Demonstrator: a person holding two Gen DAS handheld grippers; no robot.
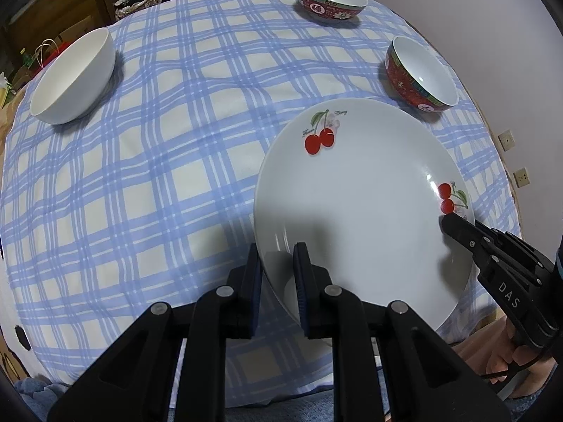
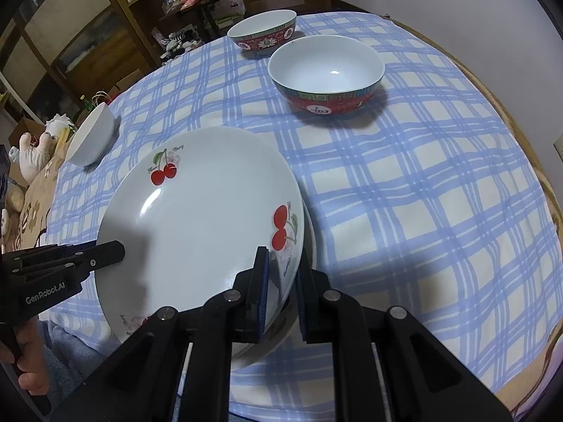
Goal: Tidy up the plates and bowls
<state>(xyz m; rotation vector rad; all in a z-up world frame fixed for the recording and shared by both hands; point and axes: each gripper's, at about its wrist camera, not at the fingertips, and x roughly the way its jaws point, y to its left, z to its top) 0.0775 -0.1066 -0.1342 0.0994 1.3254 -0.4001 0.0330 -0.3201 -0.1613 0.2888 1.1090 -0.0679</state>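
A white plate with red cherries [image 1: 366, 211] is held tilted above the checked tablecloth [image 1: 158, 176], over another plate [image 2: 302, 302] on the table. My left gripper [image 1: 278, 263] is shut on its near-left rim. My right gripper [image 2: 283, 270] is shut on its right rim; in the left wrist view it enters from the right [image 1: 454, 225]. A plain white bowl [image 1: 74, 77] stands at the far left. Two red patterned bowls stand at the back [image 1: 330, 0] and at the right [image 1: 418, 74]. They also show in the right wrist view [image 2: 327, 74] [image 2: 264, 31].
The round table [image 2: 520, 133] ends near the wall at the right. Wooden cabinets [image 2: 105, 35] and clutter stand behind it. Soft toys [image 2: 35, 147] lie at the left.
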